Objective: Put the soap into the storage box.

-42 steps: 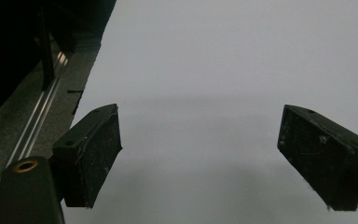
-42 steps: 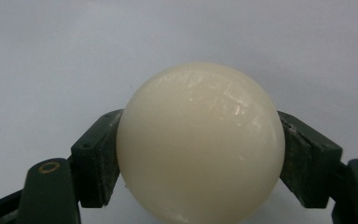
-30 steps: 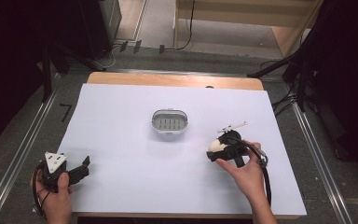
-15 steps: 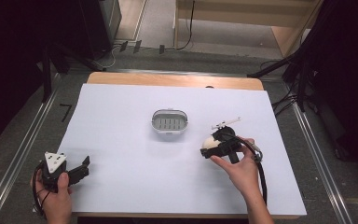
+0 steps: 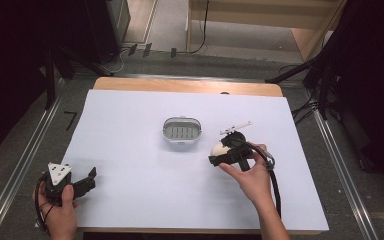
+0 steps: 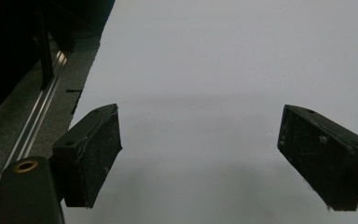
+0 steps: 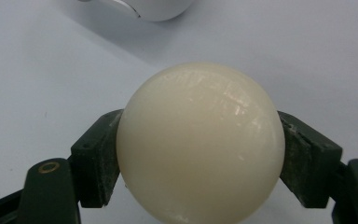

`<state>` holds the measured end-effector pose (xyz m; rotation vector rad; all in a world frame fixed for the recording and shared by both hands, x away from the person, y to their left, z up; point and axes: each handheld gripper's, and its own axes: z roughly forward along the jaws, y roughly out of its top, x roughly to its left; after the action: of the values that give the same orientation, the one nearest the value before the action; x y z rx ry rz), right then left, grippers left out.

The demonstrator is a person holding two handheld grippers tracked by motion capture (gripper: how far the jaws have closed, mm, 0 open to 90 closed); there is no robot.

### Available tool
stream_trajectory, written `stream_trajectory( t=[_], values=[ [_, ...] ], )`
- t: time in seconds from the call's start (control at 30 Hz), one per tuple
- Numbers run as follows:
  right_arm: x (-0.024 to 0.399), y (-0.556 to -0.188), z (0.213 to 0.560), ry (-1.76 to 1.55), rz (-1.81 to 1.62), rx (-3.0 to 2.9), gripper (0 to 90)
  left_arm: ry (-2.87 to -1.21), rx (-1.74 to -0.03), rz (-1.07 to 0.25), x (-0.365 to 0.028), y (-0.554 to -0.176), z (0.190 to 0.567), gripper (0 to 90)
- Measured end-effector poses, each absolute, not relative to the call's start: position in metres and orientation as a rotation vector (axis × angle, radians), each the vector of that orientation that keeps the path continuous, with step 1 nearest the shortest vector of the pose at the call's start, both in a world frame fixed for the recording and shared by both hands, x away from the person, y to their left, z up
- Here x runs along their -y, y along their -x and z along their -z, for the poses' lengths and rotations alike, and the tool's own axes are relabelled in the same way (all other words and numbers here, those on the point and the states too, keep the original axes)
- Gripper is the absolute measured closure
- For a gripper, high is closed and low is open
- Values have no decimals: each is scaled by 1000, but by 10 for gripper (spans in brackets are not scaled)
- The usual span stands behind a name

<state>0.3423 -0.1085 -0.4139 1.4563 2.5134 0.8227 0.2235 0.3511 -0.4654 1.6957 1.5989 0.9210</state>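
A cream-white egg (image 7: 200, 140) sits between the two black jaws of my right gripper (image 7: 200, 158), which is shut on it. In the high view that gripper (image 5: 221, 154) hangs right of centre with the egg (image 5: 218, 148) at its tip, just right of and nearer than a small grey slotted tray (image 5: 181, 130). The tray's pale rim (image 7: 144, 11) shows at the top of the right gripper view. My left gripper (image 5: 87, 181) rests at the table's near left corner, jaws wide apart with nothing between them (image 6: 200, 158).
A white sheet (image 5: 130, 165) covers the wooden table (image 5: 180, 85). Metal rails (image 5: 25, 160) run along both sides. Cables and dark stands lie on the floor beyond the far edge.
My right gripper has carried the egg to the left and slightly up, closer to the grey tray. The left gripper has stayed where it was.
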Motion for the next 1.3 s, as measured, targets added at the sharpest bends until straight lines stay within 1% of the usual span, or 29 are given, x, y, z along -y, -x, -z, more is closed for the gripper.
stream_trajectory(
  t=[0.67, 1.3],
  values=[
    [92, -354, 402, -1433, -860, -2529, 247, -1695, -1601, -917, -351, -224, 466, 143],
    [61, -371, 392, -1390, -860, -2560, 247, -1692, -1610, -907, -352, -224, 465, 143]
  ],
)
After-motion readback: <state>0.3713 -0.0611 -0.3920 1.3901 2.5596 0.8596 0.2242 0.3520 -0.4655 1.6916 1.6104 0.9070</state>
